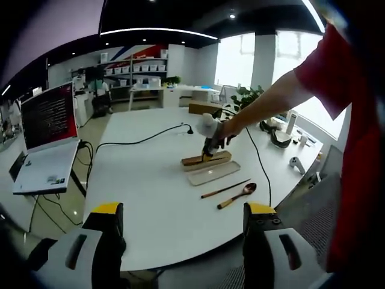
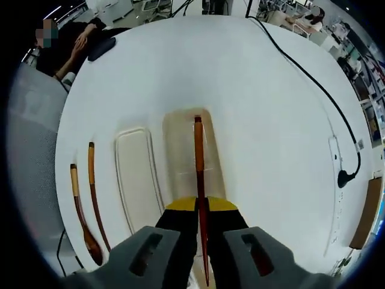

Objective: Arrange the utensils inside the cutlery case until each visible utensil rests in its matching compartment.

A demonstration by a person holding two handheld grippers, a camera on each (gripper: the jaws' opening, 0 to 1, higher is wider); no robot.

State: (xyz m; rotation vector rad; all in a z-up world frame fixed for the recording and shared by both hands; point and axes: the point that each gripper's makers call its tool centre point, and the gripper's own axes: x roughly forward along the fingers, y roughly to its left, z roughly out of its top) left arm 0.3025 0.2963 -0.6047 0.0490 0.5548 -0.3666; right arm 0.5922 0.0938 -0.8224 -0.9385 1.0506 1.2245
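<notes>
Two utensils are lying loose on the white table (image 2: 264, 120) in the right gripper view: a wooden spoon (image 2: 80, 208) farthest left of the jaws, and a single chopstick (image 2: 96, 195) just beside it, both well apart from the gripper. Next comes the pale lid (image 2: 137, 180), sitting flat and close alongside the open cutlery case (image 2: 180, 150), which is lying straight ahead of the jaws. The right gripper (image 2: 201, 208) is pinching a dark red chopstick (image 2: 198, 174) between nearly closed jaws, the stick running forward over the case with its far tip reaching near the case's far end. I cannot tell whether it is touching the case floor. Off to the right, a black cable (image 2: 313, 84) is curving across the table to a plug.

The left gripper view is taking in the same scene from far back. On its left a laptop (image 1: 45, 141) is showing a red screen with lines of text too small to read. The left gripper (image 1: 180, 226) is hovering off the table's near edge, jaws spread wide and holding nothing. Ahead of it, a person's arm in a red sleeve (image 1: 328, 57) is reaching in from the right, the gloved hand (image 1: 212, 127) gripping the other tool over the case (image 1: 206, 160). The lid (image 1: 213, 173), chopstick (image 1: 225, 188) and spoon (image 1: 237, 195) are lying nearer to these jaws than the case.
</notes>
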